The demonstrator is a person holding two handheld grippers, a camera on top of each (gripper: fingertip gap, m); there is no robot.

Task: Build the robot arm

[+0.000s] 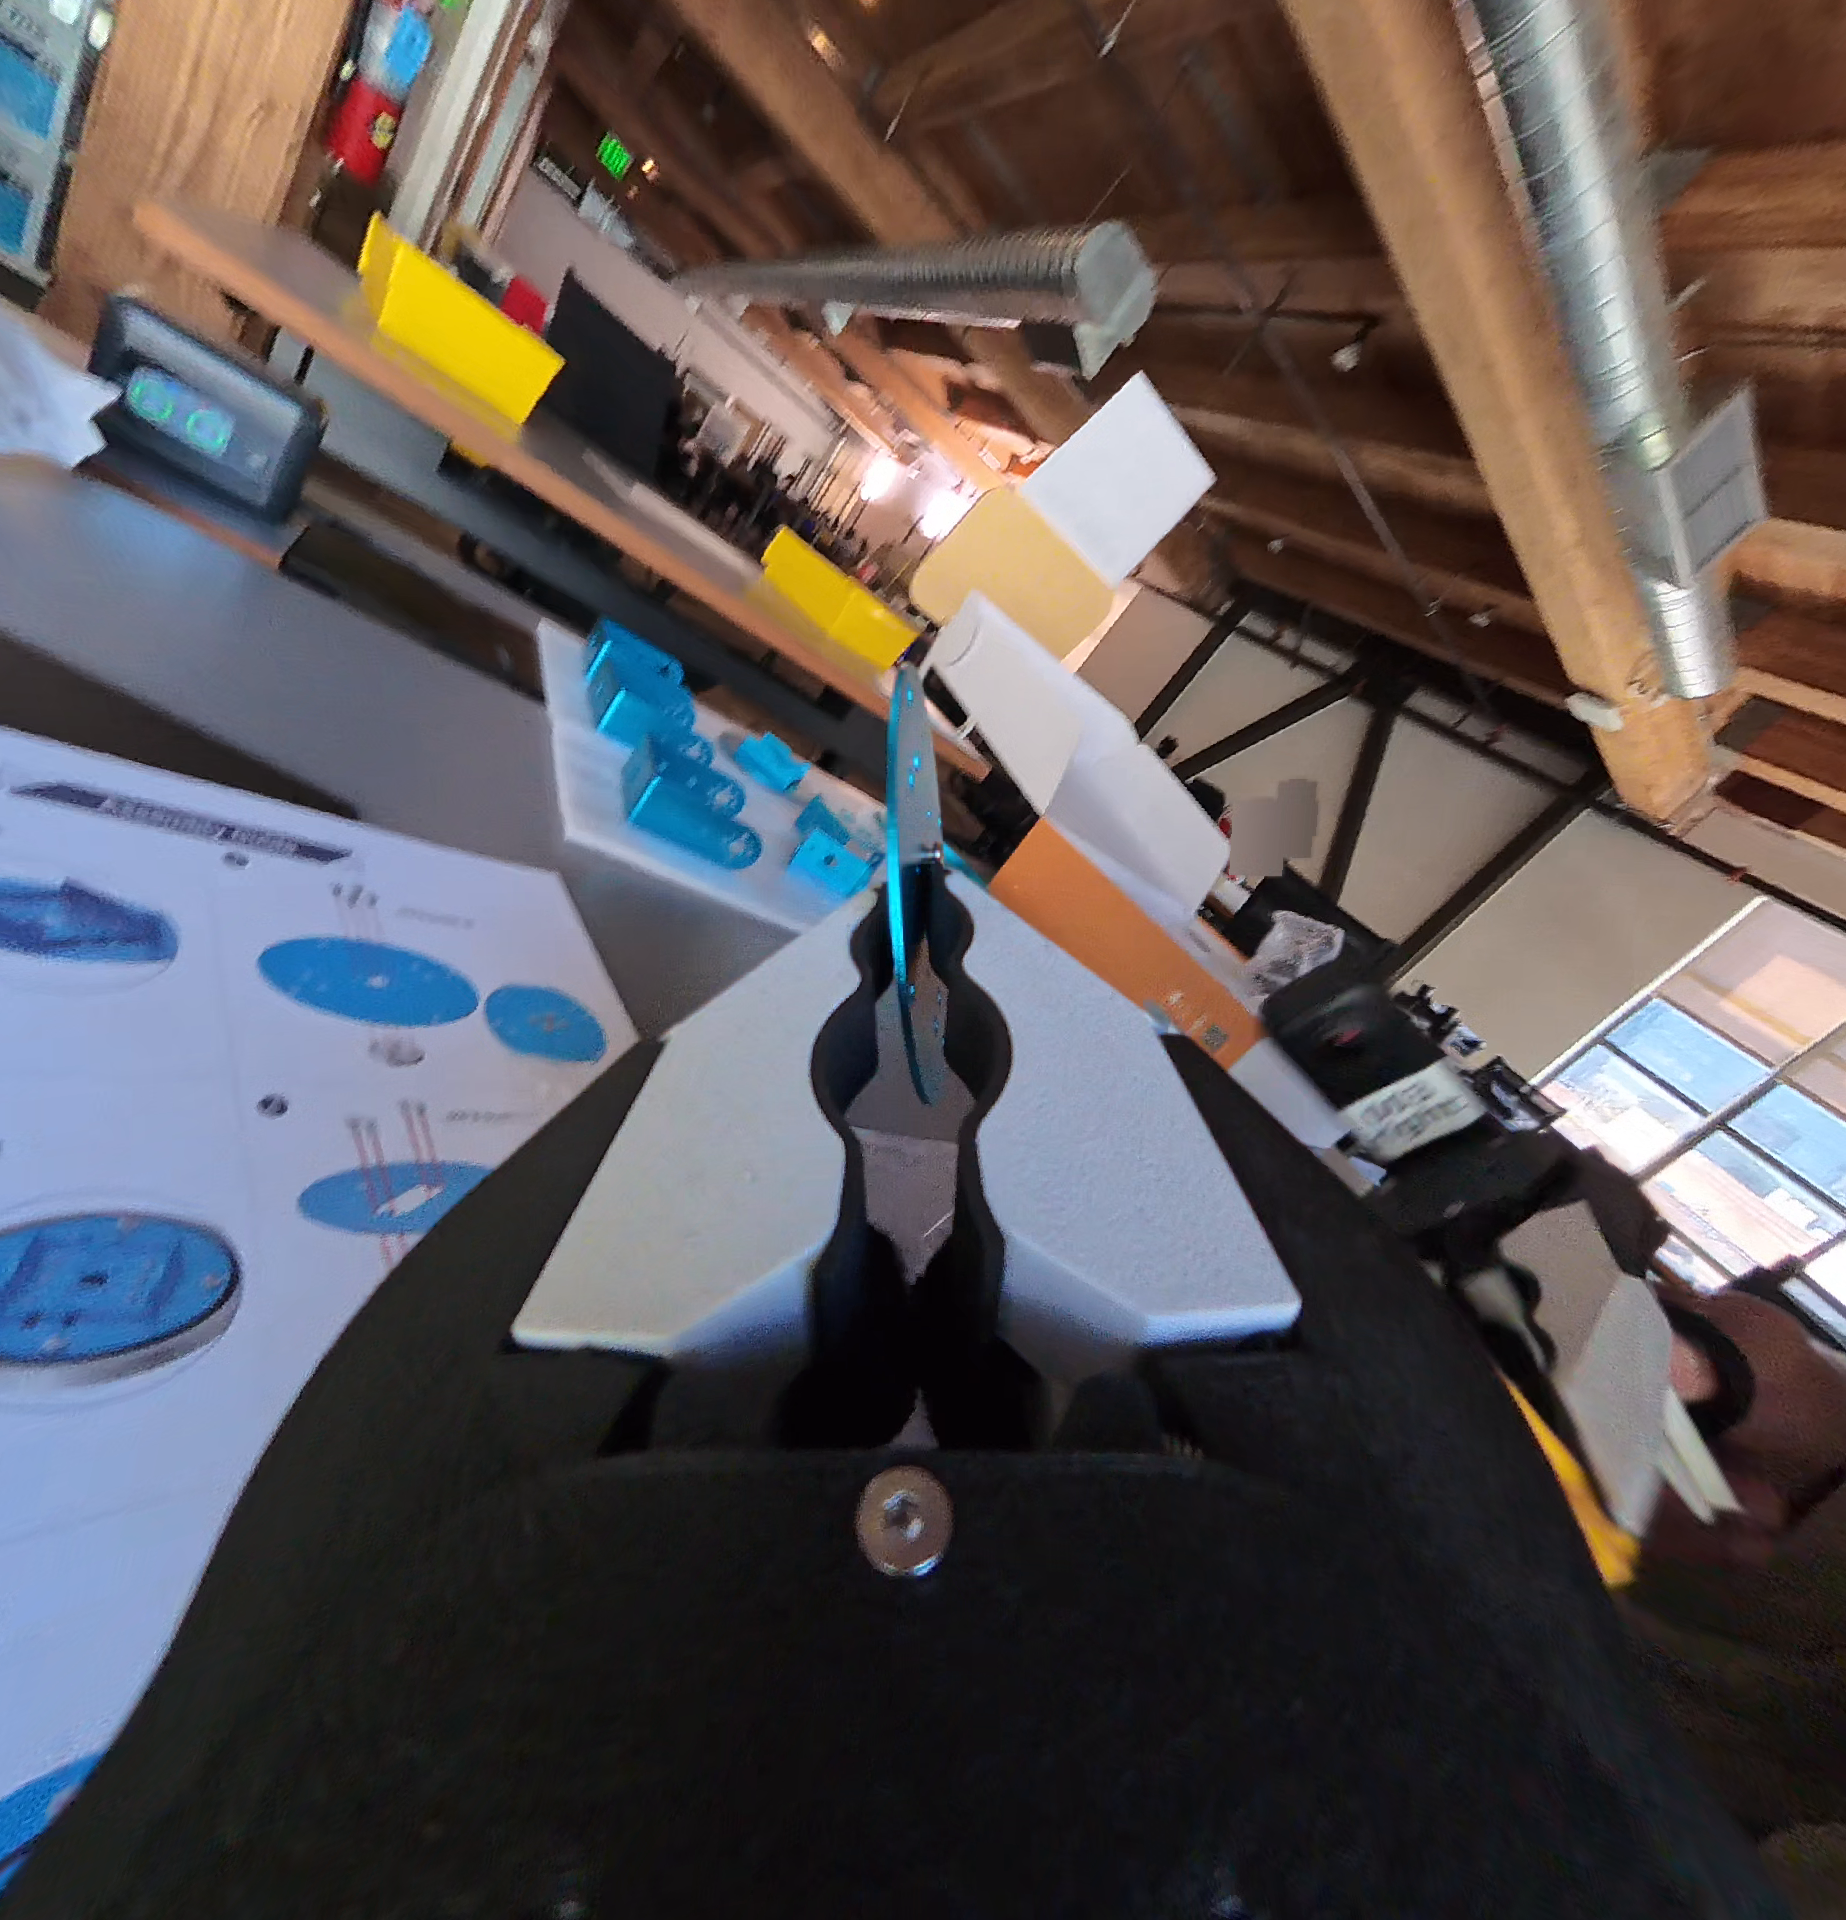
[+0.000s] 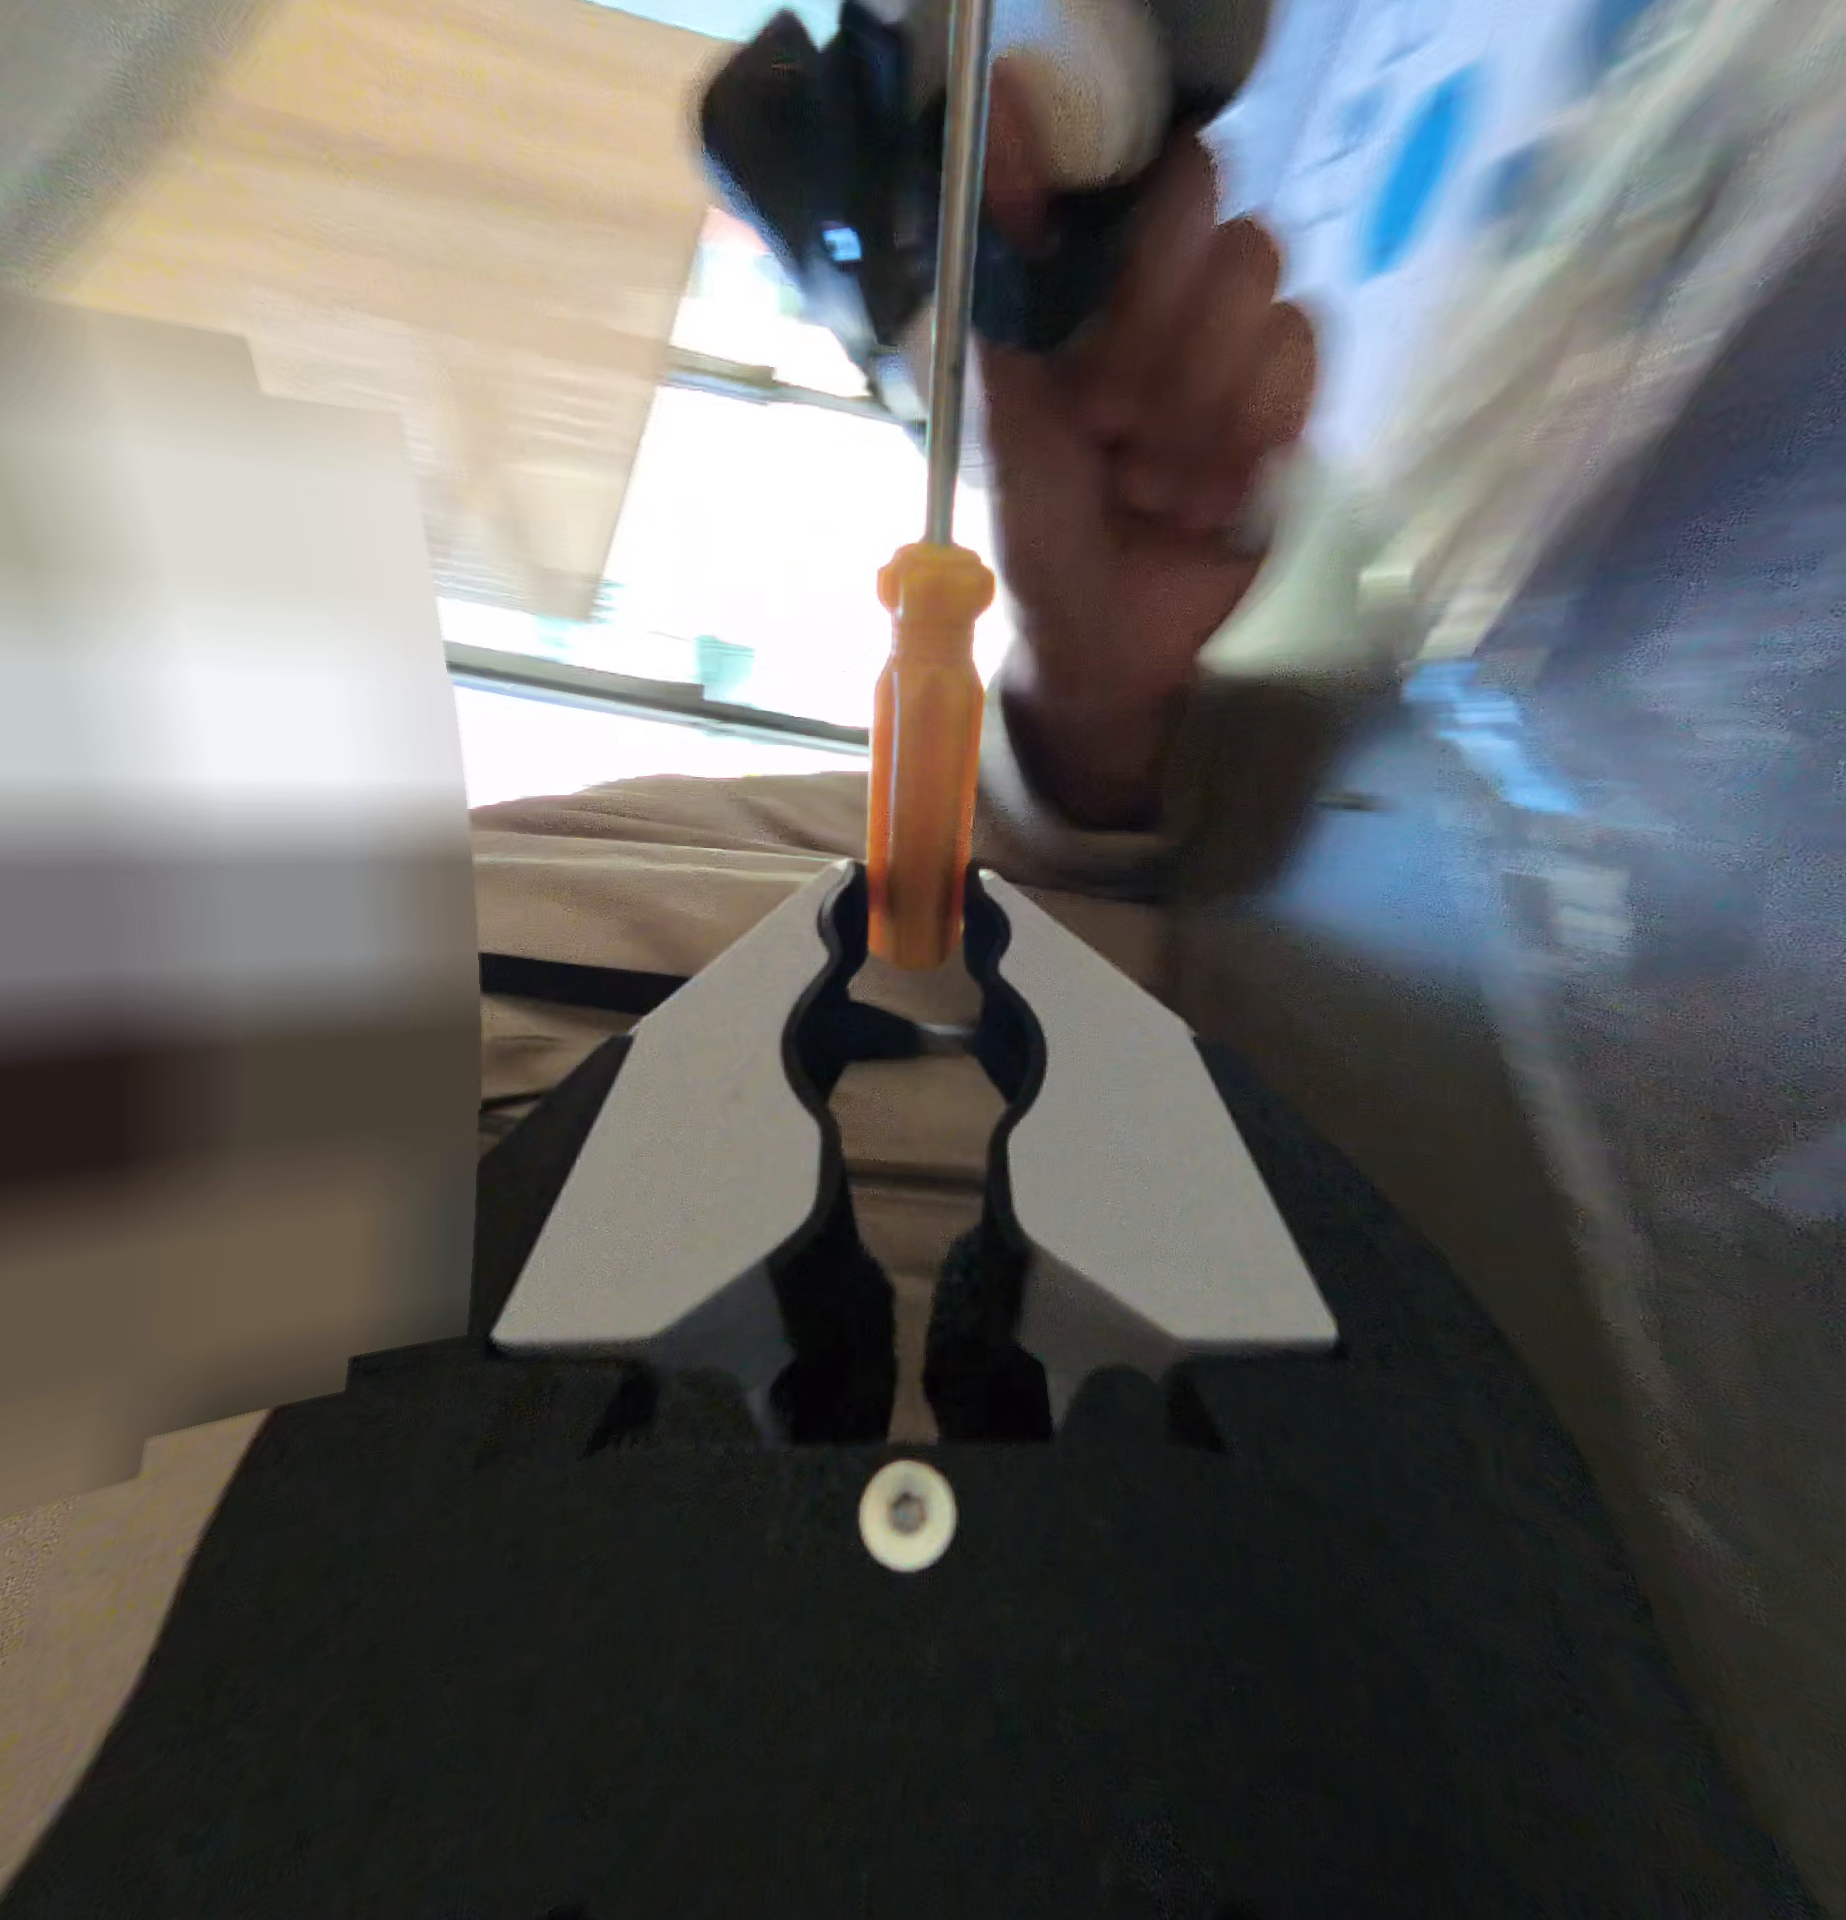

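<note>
A: What does the left claw (image 1: 924, 940) hold?

B: A thin blue disc (image 1: 911, 831), seen edge-on. The claw is pinched narrow on it, and most of the disc stands out past the tips, up off the bench (image 1: 223, 623).

A: What lies around it?

B: On the left, a white printed sheet (image 1: 171, 1091) with pictures of blue round parts lies flat on the bench. Farther off, a white tray (image 1: 628, 821) carries small blue metal parts (image 1: 670, 748). Beyond that is a long far bench with yellow bins (image 1: 451, 332), and a dark device with two green lights (image 1: 202, 416) sits far left.

A: And the right claw (image 2: 917, 914)?

B: It is closed on the lower end of the orange handle of a screwdriver (image 2: 924, 748). The steel shaft runs straight away from the claw to the top edge of the right wrist view.

A: Anything near the shaft?

B: A person's hand (image 2: 1137, 468) just to its right, gripping a black device. That part is heavily blurred, so whether shaft and device touch cannot be told.
</note>
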